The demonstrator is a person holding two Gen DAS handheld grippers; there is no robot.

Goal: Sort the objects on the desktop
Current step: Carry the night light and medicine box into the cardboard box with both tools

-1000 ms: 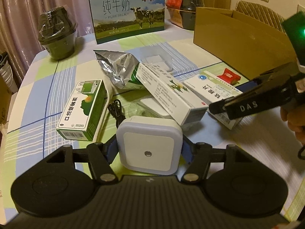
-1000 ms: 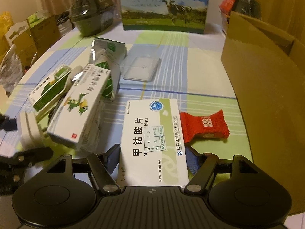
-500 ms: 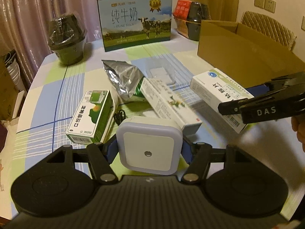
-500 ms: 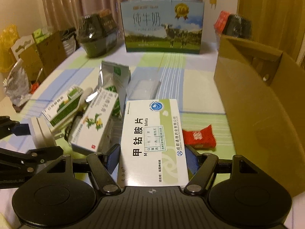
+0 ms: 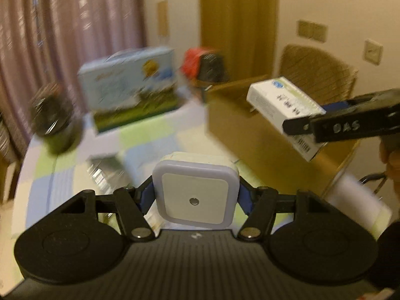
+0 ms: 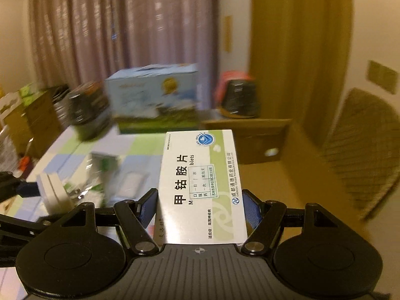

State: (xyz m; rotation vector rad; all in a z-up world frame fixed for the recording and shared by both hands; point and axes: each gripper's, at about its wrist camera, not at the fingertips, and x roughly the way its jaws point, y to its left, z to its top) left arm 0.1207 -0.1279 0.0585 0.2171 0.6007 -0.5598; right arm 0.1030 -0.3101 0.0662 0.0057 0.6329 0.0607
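Both claws lifted off table, left claw (image 5: pixel 195 197) clamping white night light (image 5: pixel 195 190) (square), right claw (image 6: pixel 200 210) clamping medicine box (image 6: pixel 200 187)

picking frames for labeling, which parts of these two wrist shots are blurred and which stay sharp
Left wrist view: the milk carton and dark pot are smeared by motion blur, while the night light clamped in the left gripper stays crisp. Right wrist view: the background is streaked too, yet the print on the medicine box in the right gripper reads clearly. Both views show fisheye bending and dim, warm yellow light.
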